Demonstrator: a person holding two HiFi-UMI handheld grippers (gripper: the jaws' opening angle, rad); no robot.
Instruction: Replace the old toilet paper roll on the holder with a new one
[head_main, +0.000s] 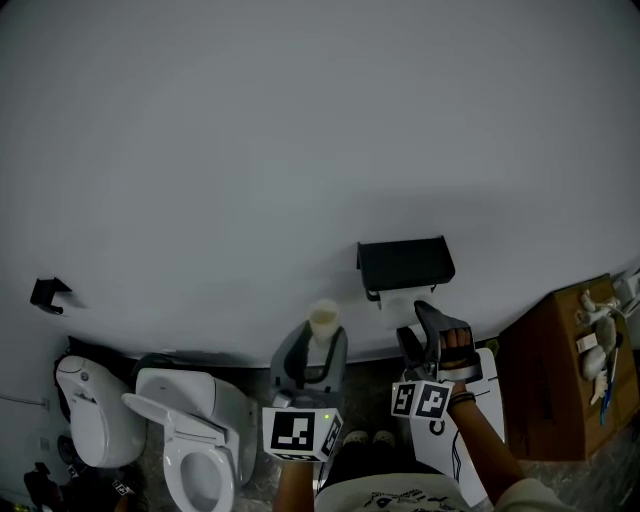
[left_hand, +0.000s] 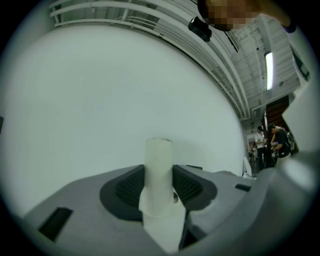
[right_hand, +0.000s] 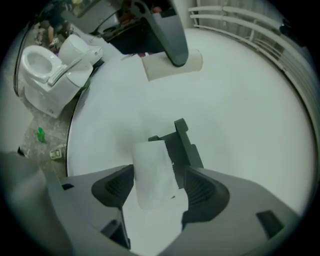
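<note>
Your left gripper (head_main: 318, 350) is clamped on a near-bare cardboard tube (head_main: 323, 320), held off to the left so that the black holder (head_main: 405, 262) is accessible. Your right gripper (right_hand: 157, 186) brackets what appears to be a white paper roll (right_hand: 152, 167) directly at the holder. A slit beside one pad leaves its clamp unconfirmed. The brown box (head_main: 545, 385) shows only small white items (head_main: 595, 320) on top.

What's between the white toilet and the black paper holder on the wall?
In the head view, the left gripper stands between the toilet and the holder, gripping a pale cardboard tube upright.
</note>
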